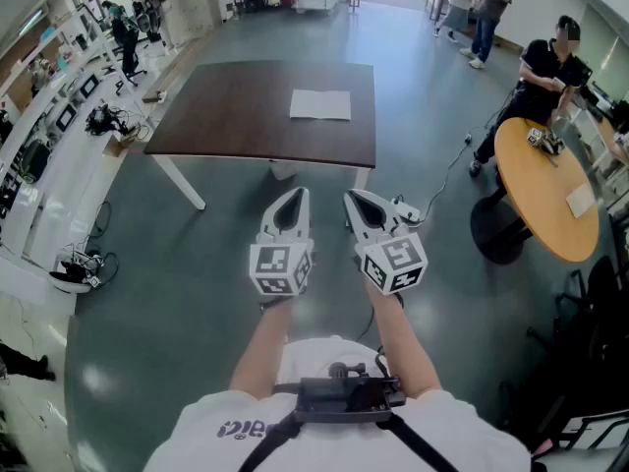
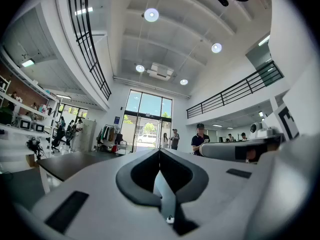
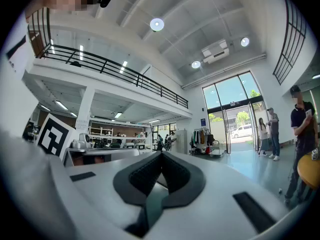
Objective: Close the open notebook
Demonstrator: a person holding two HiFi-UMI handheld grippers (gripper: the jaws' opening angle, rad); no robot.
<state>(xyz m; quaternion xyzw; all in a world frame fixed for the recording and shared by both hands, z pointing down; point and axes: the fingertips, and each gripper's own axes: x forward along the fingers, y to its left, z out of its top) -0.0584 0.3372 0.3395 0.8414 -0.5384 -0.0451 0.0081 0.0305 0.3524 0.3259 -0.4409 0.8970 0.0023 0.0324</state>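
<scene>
— Where's the notebook (image 1: 320, 104)?
— Lies open, white, flat on dark table (image 1: 236, 116), well ahead. Long axis left-right; spine prob. runs away from me.
— Grippers?
— My left gripper (image 1: 300, 194) & right gripper (image 1: 349, 197): jaws together, empty.

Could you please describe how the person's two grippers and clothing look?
The left gripper and right gripper are white tapered shells with dark jaw linings. Each carries a white cube with black square markers. The person wears a white T-shirt with dark lettering and a black chest harness.
</scene>
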